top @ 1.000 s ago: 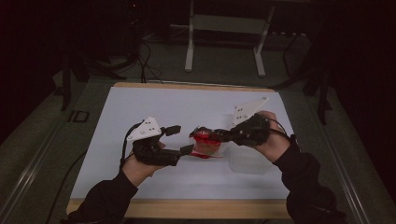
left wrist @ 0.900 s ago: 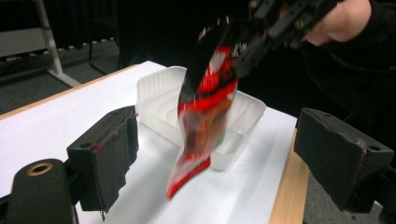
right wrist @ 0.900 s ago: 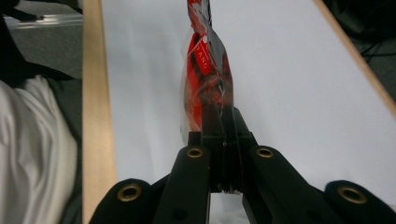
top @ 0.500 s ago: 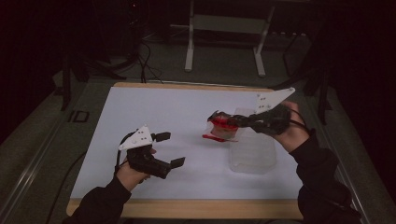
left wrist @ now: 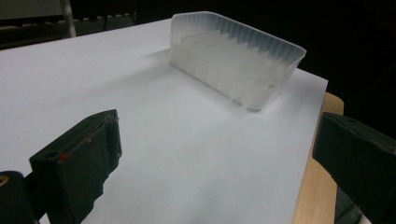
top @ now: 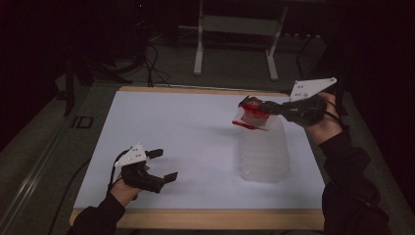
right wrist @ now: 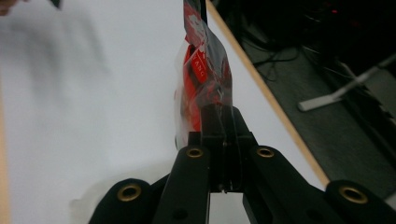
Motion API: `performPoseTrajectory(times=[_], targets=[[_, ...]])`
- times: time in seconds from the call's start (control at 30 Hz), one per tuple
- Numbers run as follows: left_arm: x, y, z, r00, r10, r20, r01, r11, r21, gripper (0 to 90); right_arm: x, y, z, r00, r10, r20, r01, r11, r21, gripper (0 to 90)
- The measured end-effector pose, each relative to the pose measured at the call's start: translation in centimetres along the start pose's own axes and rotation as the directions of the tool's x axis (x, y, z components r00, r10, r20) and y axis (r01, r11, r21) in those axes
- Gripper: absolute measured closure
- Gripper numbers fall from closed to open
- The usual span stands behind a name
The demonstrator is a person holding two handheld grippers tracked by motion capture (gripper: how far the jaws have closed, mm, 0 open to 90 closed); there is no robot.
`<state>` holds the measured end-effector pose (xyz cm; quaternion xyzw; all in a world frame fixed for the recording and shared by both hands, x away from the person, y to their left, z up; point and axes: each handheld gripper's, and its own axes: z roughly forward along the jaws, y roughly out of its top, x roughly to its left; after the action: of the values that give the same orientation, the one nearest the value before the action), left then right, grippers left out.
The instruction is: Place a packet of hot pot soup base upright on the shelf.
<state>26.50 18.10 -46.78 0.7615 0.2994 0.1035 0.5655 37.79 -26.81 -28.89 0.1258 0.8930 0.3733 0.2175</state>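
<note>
1. Packet, clear plastic with red contents: one seen. It hangs off the counter, pinched in the right claw, directly above the far end of the tub.
2. Count: one packet, one translucent tub, two claws, one white sheet covering most of the wooden counter.
3. Near side: left claw hovers low over the near-left part of the sheet, jaws spread wide apart, nothing between them. In the left gripper view the jaws stand at either edge with the tub beyond and between them.
4. Tub: ribbed walls, open top, stands on the sheet at the right. Its long axis runs near to far in the high view. I see nothing inside it.
5. Far side: right claw is clamped on the packet; in the right gripper view the jaws meet on one edge of the plastic and the packet extends straight ahead along the jaw line.
6. Packet orientation, high view: long axis about level, running left from the jaw tips, slightly tilted.
7. Writing: white lettering on the red part in the right gripper view, too blurred to read. A mark on the floor left of the counter reads roughly "ID".
</note>
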Motion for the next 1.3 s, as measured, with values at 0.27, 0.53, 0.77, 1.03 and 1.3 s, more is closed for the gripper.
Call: performPoseTrajectory(times=[0.27,0.53,0.77,1.03,1.3], targets=[[0.5,-0.9,-1.0,0.9998,-0.011,-0.018,0.011,0.9999,-0.008,1.3,-2.6,-0.8,-0.8,0.997,0.048,0.06,-0.048,0.999,-0.005,90.0],[0.4,-1.5,-1.1,0.9997,-0.021,-0.011,0.021,0.9998,-0.005,1.3,-5.1,-2.3,-0.3,0.9978,0.037,0.055,-0.037,0.999,0.005,90.0],[0.3,-1.9,-1.4,0.9993,-0.035,-0.012,0.035,0.9993,-0.013,1.3,-7.3,-4.0,1.1,0.9988,0.04,0.027,-0.04,0.999,-0.001,90.0],[0.4,-2.2,-1.8,0.9987,-0.047,-0.019,0.047,0.9988,-0.017,1.3,-8.3,-5.8,3.6,0.998,0.059,-0.023,-0.058,0.997,0.047,90.0],[0.4,-2.3,-1.9,0.9985,-0.052,-0.017,0.052,0.9984,-0.023,1.3,-8.6,-6.7,5.5,0.9973,0.067,-0.031,-0.064,0.994,0.084,90.0]])
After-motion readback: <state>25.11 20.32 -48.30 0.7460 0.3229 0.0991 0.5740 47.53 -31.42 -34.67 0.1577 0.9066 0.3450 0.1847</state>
